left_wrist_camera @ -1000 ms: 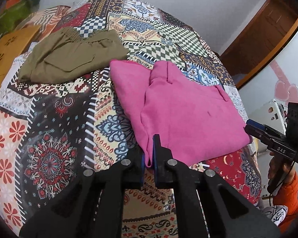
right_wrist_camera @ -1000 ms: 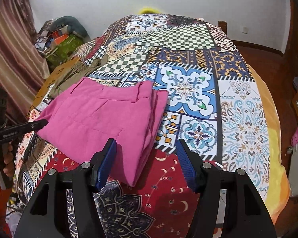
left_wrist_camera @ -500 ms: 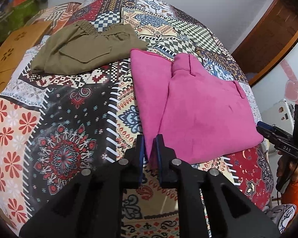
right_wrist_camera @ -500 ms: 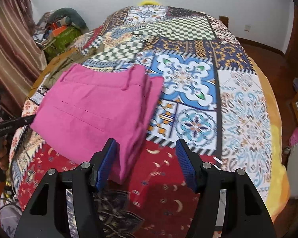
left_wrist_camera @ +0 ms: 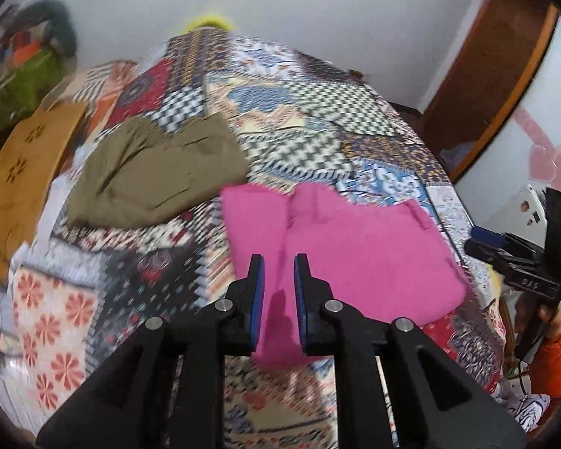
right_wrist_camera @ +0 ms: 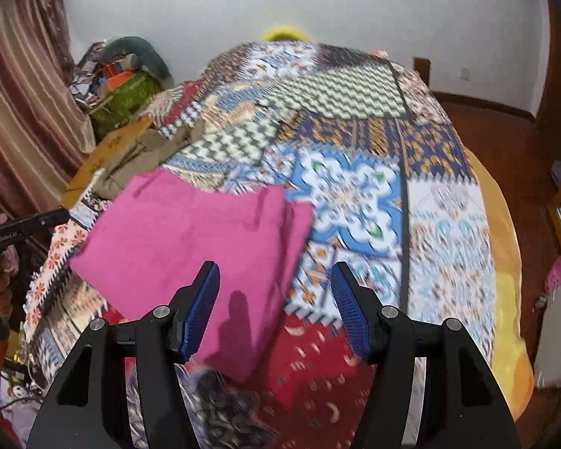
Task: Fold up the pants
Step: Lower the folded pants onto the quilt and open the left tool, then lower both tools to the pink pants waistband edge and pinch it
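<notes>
At the far left of the left wrist view a yellow-brown cloth (left_wrist_camera: pixel 17 187) with cut-out flower shapes lies at the edge of the bed (left_wrist_camera: pixel 318 112), whose cover is a patchwork of many prints. Next to it lie folded olive pants (left_wrist_camera: pixel 153 176). Right of those, apart from them, the folded pink pants (left_wrist_camera: pixel 355 262) rest flat on the cover near the bed's near edge. The left claw (left_wrist_camera: pixel 278 299) has just been opening; its blue pads stand a little apart with a corner of the pink fabric between them, not pressed. At the right edge the right claw (left_wrist_camera: pixel 505 258) shows from the side, with small white lettering too blurred to read, held by a hand above an orange sleeve (left_wrist_camera: pixel 557 351).

The right wrist view alone shows a striped curtain (right_wrist_camera: pixel 22 112) and a green bag (right_wrist_camera: pixel 127 101) stuffed with clutter at the left. There the right claw (right_wrist_camera: pixel 276 310) is spread wide over the pink pants' near corner (right_wrist_camera: pixel 205 262), gripping nothing.
</notes>
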`<act>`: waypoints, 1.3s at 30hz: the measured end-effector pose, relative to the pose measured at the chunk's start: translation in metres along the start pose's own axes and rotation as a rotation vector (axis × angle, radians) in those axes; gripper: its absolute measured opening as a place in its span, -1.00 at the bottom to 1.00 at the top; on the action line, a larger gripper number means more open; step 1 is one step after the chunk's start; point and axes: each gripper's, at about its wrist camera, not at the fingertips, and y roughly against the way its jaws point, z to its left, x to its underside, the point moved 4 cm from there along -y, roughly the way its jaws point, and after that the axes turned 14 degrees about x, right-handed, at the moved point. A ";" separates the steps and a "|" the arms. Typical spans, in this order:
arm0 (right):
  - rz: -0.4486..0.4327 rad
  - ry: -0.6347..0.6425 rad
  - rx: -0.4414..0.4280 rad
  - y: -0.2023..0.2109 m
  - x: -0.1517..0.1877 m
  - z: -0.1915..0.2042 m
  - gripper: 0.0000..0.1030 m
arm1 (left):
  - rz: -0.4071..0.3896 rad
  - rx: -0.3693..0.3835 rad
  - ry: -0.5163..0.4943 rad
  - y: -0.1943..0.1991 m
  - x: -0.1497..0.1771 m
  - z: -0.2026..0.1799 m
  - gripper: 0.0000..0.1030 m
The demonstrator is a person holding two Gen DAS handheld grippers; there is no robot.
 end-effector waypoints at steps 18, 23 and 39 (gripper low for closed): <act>0.084 0.048 -0.034 -0.040 0.002 0.020 0.13 | 0.125 -0.005 -0.035 -0.063 0.002 -0.006 -0.30; 0.076 0.033 -0.031 -0.034 -0.002 0.014 0.13 | 0.088 -0.015 0.036 -0.046 0.000 0.014 0.08; 0.173 -0.064 -0.092 -0.052 0.013 -0.004 0.26 | 0.124 0.024 0.123 -0.059 0.018 0.028 0.31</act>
